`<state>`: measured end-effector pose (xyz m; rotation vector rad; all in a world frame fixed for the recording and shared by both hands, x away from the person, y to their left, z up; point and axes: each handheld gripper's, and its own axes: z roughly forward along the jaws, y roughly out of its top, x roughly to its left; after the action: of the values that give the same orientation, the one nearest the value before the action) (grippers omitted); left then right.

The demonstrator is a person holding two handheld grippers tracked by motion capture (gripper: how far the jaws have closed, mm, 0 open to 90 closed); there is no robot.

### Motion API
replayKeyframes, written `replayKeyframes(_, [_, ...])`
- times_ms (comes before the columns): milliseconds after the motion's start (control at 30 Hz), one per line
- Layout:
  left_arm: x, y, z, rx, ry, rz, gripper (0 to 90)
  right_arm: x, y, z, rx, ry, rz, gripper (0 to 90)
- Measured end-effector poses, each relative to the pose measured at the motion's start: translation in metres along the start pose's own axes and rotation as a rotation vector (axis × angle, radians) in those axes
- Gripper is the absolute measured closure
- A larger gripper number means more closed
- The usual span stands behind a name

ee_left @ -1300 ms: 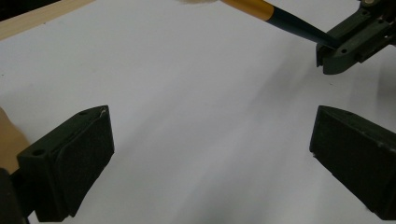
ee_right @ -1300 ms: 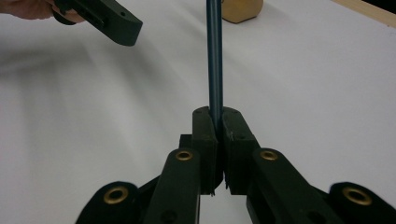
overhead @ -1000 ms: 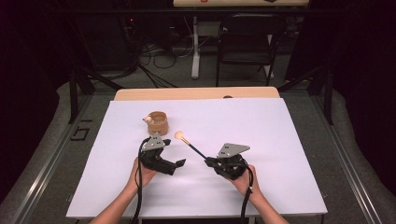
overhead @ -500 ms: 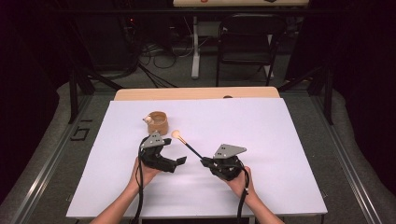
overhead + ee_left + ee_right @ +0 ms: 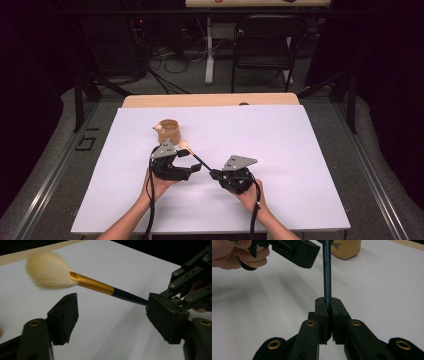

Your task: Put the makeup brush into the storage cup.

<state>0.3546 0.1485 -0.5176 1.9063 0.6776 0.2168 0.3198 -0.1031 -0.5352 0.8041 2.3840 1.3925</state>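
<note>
The far end of the slim dark-blue-handled makeup brush [image 5: 327, 272] is cut off at the top edge of the right gripper view, so its cream bristle head cannot be seen there; in the left gripper view that soft, fluffy head is blurred at its edges, set on a shiny gold metal ferrule. The short tan ceramic cup [image 5: 168, 131] is cropped to its lower wall in the right gripper view, where some faint lettering on it is too small to read. In the high view a small pale thing at the cup's rim is hard to make out.

The right gripper [image 5: 327, 305], matte black plastic with brass-coloured pivots, has its jaws pressed together on the brush's handle end, holding it lifted over the smooth white table sheet [image 5: 310, 150]. The left gripper [image 5: 112, 320] has just been closing its jaws; they stand partly apart with the brush handle passing between them, and the blocky pads do not touch it. The brush lies between the two grippers, head just beside the cup
</note>
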Motion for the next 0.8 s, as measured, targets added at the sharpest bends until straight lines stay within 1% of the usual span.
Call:
replayKeyframes(100, [0.000, 0.000, -0.001, -0.020, 0.012, -0.013, 39.4, 0.002, 0.000, 0.003, 0.001, 0.000, 0.003, 85.4])
replayKeyframes(133, [0.000, 0.000, -0.001, -0.025, 0.012, -0.014, 40.7, 0.002, 0.000, 0.004, 0.003, 0.004, 0.002, 85.4])
replayKeyframes(167, [0.000, 0.000, -0.001, -0.029, 0.004, -0.017, 44.5, 0.004, 0.000, 0.006, 0.008, -0.003, 0.005, 85.3])
replayKeyframes(200, [0.000, -0.001, -0.001, -0.033, 0.005, -0.017, 44.5, 0.004, 0.000, 0.006, 0.008, -0.003, 0.005, 85.3])
replayKeyframes(267, [0.000, -0.001, -0.001, -0.041, -0.005, -0.024, 48.5, 0.004, -0.001, 0.008, 0.004, -0.003, 0.012, 85.2])
replayKeyframes(367, [0.001, -0.002, 0.000, -0.047, -0.031, -0.031, 53.9, 0.003, -0.001, 0.009, 0.007, -0.006, 0.019, 85.3])
replayKeyframes(467, [0.001, -0.002, 0.000, -0.043, -0.036, -0.041, 56.8, 0.004, -0.002, 0.011, 0.013, -0.011, 0.008, 85.3])
replayKeyframes(600, [0.002, -0.002, 0.001, -0.044, -0.062, -0.054, 62.0, 0.004, -0.003, 0.014, 0.027, -0.015, -0.002, 85.3])
replayKeyframes(733, [0.001, -0.003, 0.002, -0.057, -0.082, -0.076, 64.7, 0.005, -0.003, 0.016, 0.039, -0.019, -0.008, 85.3])
replayKeyframes(800, [0.001, -0.003, 0.002, -0.063, -0.087, -0.085, 67.4, 0.006, -0.004, 0.017, 0.042, -0.013, -0.009, 85.3])
